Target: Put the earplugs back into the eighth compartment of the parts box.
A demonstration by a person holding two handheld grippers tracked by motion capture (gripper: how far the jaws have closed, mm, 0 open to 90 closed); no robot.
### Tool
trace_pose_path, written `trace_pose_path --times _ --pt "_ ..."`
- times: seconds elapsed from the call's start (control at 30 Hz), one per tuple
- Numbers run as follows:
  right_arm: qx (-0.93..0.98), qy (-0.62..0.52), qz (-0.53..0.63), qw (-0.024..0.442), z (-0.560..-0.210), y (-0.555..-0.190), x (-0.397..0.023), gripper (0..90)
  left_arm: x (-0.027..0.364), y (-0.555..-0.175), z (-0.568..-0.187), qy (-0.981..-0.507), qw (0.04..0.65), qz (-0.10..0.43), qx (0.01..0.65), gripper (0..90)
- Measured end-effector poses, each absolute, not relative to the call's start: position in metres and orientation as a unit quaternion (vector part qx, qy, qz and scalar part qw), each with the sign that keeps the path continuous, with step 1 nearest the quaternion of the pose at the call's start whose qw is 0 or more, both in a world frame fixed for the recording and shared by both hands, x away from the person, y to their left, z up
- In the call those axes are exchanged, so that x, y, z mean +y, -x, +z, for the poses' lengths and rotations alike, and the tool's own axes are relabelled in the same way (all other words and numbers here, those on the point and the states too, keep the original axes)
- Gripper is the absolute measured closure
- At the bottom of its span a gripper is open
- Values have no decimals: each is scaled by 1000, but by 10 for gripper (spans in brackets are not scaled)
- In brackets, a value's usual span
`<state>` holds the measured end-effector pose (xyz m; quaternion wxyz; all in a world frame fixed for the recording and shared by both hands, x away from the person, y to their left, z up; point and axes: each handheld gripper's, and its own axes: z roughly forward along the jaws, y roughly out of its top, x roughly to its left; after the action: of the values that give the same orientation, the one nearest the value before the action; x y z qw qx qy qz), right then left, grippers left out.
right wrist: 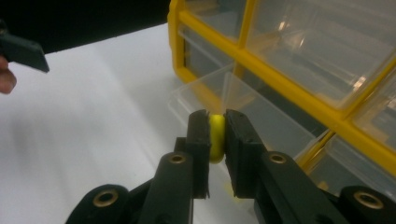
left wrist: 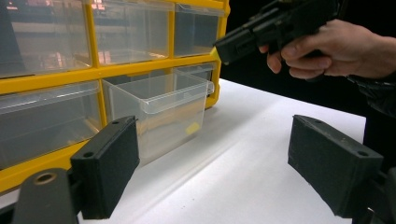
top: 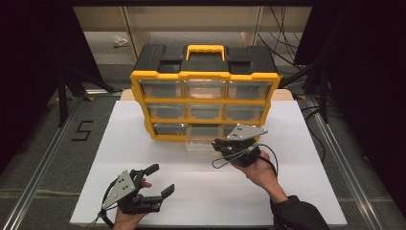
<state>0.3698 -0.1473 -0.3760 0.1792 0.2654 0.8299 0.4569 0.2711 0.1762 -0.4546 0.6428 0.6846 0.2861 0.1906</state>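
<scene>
Your left claw (top: 154,184) rests low over the white bench (top: 143,158) at its near left, jaws spread wide with nothing between them. Its own view looks along the bench toward the yellow-framed plastic organiser cabinet with clear drawers and a black lid (top: 206,91). One clear plastic drawer (left wrist: 159,109), bottom row, middle column, stands pulled out, and a small yellow piece (left wrist: 192,128) shows faintly through its wall, lying on the drawer floor.

The drawer is thin, stiff, see-through plastic and probably light. Expect it to slide or tip if you push on its front lip. Take it by the front wall or lip, squarely, and press gently.

Your right claw (right wrist: 216,135) is closed on a small round yellow object (right wrist: 216,136), pinched edge-on between the pads, just above the open drawer in front of the cabinet. The object looks smooth, hard and light, so it is likely to slip or shoot out under uneven pressure. Keep the grip centred on its widest part.

Readable writing: a dark "5" (top: 82,130) marked on the grey floor left of the bench. No brand or label can be read on the cabinet.
</scene>
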Motion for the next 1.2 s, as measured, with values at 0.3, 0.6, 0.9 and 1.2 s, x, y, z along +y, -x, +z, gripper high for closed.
trace_pose_path --times 0.3,0.6,0.9,1.2 --pt "823 -271 465 180 -374 -379 -144 808 177 -271 -455 -684 643 190 288 159" --pt "820 -279 466 182 -377 -388 -142 809 177 -271 -455 -682 645 191 288 159" --pt "814 -293 466 184 -381 -396 -142 808 177 -271 -455 -681 644 194 289 159" --pt "807 -310 467 185 -389 -406 -141 808 177 -271 -455 -681 645 194 288 159"
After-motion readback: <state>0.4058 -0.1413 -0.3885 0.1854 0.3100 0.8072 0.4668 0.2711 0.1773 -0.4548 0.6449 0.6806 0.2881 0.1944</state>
